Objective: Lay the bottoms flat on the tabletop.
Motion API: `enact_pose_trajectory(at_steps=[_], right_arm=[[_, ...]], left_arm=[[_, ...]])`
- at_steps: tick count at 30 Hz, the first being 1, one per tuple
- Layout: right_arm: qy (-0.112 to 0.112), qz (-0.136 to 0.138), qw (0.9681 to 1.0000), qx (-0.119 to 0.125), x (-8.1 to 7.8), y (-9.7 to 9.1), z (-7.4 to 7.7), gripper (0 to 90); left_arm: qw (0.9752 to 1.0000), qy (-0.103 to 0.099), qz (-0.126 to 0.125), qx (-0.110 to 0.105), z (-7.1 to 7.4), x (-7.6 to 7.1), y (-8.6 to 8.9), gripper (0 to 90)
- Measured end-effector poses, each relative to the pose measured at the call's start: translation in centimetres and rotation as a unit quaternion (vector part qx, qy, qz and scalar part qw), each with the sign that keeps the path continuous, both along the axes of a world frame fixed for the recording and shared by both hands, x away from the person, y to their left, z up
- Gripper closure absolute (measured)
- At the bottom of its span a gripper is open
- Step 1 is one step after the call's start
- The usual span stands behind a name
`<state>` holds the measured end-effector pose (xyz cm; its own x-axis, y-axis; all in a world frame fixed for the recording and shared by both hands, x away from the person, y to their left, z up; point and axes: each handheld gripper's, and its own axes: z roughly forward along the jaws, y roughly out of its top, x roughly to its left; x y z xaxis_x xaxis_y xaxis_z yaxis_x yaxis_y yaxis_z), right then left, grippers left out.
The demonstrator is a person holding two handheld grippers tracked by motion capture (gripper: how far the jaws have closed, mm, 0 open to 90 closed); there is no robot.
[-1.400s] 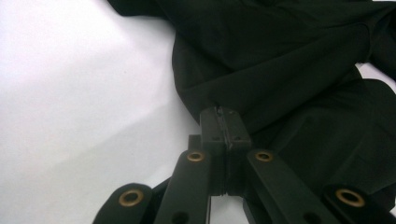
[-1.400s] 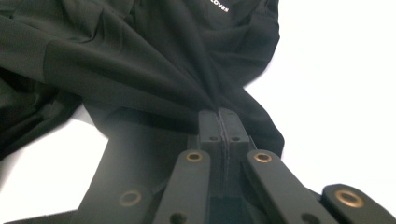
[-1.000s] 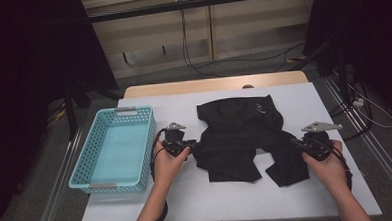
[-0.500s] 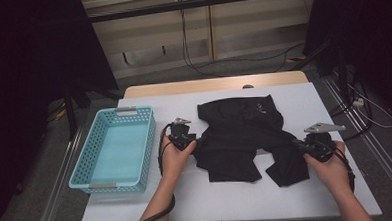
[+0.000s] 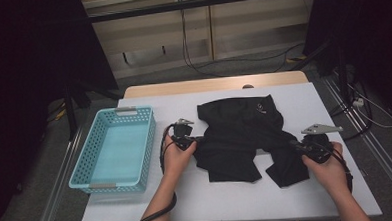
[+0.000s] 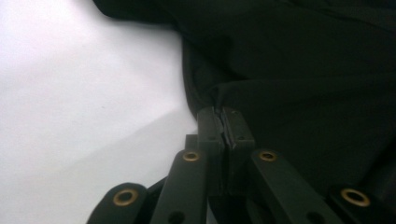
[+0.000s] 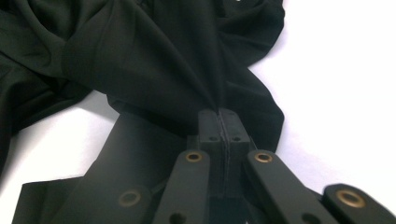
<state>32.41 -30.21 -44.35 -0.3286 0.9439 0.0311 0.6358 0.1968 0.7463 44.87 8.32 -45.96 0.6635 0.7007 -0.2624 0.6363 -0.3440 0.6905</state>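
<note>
Black fabric is pinched on both sides: the left gripper (image 5: 194,140) has just closed its jaws on the near-left edge of the garment (image 5: 245,133), and the right gripper (image 5: 296,147) has its jaws clamped on a fold at the other side. The garment lies crumpled on the white table (image 5: 228,199), stretched between the two sets of jaws. To do this well, I would lift both sides together and level, so the cloth hangs evenly and neither pinch slips. Outside the left jaws stands a blue basket (image 5: 116,146), near but apart. Bare table lies behind both jaws; its right edge is close to the right hand.
</note>
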Motion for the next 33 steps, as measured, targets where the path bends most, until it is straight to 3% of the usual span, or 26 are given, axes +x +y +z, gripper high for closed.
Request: enact_pose_trajectory(at_steps=[6,13,17,21,26,33], right_arm=[[0.000,0.018,0.9998,0.006,0.2,0.6,-0.1,81.4],[-0.010,0.037,0.9990,0.022,0.7,1.9,0.7,53.6],[-0.022,0.026,0.9989,0.032,1.4,2.2,1.2,49.2],[-0.026,0.015,0.9994,0.018,2.4,2.4,1.0,49.4],[-0.023,-0.007,0.9995,-0.019,4.0,2.1,0.4,50.7],[-0.015,-0.021,0.9992,-0.030,5.8,2.1,-0.7,53.0]], left_arm=[[0.9998,-0.003,0.018,-0.006,0.9,-0.3,1.9,89.1],[0.9992,-0.020,0.033,-0.012,2.7,-1.2,3.8,89.2],[0.9989,-0.025,0.038,-0.014,3.1,-1.8,4.0,89.2],[0.9993,-0.021,0.031,-0.004,3.0,-2.1,4.2,89.3],[0.9995,-0.013,0.027,0.004,2.5,-2.3,3.9,89.2],[0.9997,-0.011,0.019,0.009,2.4,-2.3,3.2,89.2]])
